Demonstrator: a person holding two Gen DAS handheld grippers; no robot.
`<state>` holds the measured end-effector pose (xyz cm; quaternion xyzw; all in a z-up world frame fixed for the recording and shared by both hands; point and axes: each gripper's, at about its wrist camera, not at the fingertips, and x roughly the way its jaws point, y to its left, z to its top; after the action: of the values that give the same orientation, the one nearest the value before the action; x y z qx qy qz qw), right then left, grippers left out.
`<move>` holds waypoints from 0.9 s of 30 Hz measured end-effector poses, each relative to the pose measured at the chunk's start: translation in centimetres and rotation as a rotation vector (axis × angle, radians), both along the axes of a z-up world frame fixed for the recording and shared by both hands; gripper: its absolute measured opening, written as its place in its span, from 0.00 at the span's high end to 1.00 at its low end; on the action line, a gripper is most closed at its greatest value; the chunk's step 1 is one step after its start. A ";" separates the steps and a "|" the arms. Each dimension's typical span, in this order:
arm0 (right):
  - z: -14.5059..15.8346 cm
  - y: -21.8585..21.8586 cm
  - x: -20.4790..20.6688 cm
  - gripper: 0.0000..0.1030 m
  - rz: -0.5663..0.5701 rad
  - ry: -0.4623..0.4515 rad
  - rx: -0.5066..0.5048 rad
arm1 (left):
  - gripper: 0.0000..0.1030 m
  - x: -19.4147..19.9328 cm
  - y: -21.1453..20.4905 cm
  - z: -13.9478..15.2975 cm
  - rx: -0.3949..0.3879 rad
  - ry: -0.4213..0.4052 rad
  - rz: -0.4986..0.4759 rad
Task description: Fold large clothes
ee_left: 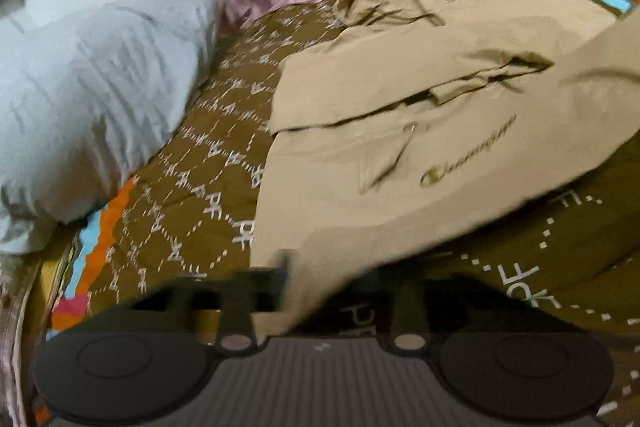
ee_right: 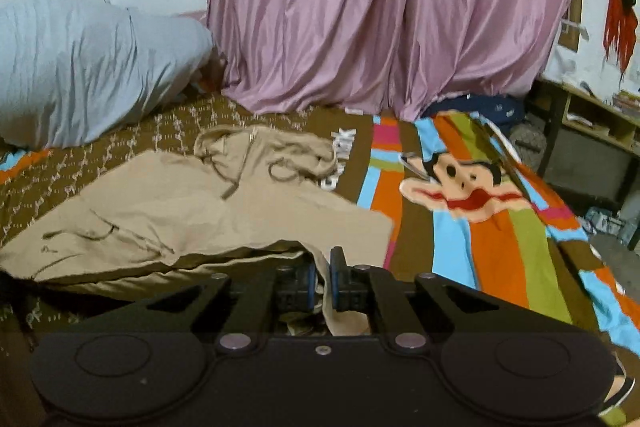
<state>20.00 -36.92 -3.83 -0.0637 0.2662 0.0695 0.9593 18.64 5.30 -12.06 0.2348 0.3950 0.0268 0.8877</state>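
A large beige hoodie [ee_left: 400, 131] lies partly folded on a brown patterned bedspread [ee_left: 192, 163]. It also shows in the right wrist view [ee_right: 192, 211], with its hood and drawstrings toward the curtain. My left gripper [ee_left: 304, 291] is shut on the hoodie's near edge; the cloth drapes over its fingers and hides the right one. My right gripper [ee_right: 320, 283] is shut on a beige fold of the hoodie between its blue-edged pads and holds it slightly lifted.
A light blue pillow [ee_left: 88, 99] lies at the left, also in the right wrist view [ee_right: 88, 71]. A pink curtain [ee_right: 380, 19] hangs behind the bed. The bedspread has a striped monkey print [ee_right: 464, 195] at the right. A desk [ee_right: 592, 131] stands far right.
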 end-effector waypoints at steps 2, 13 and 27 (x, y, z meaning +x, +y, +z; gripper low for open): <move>-1.2 0.3 -0.7 0.94 0.001 0.024 -0.016 | 0.96 -0.3 0.0 0.8 -0.002 -0.038 -0.012; 1.5 -0.4 -6.9 0.97 -0.071 -0.117 -0.048 | 0.98 -8.7 -2.1 12.2 -0.044 -0.299 -0.102; -1.9 -4.3 -18.2 0.95 -0.098 0.130 -0.128 | 0.96 -17.5 -4.8 8.0 -0.075 0.022 -0.245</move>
<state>1.80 -41.27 -5.69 -0.1070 0.3346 0.0093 0.9362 1.09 0.54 -4.04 0.2481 0.3738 -0.0991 0.8882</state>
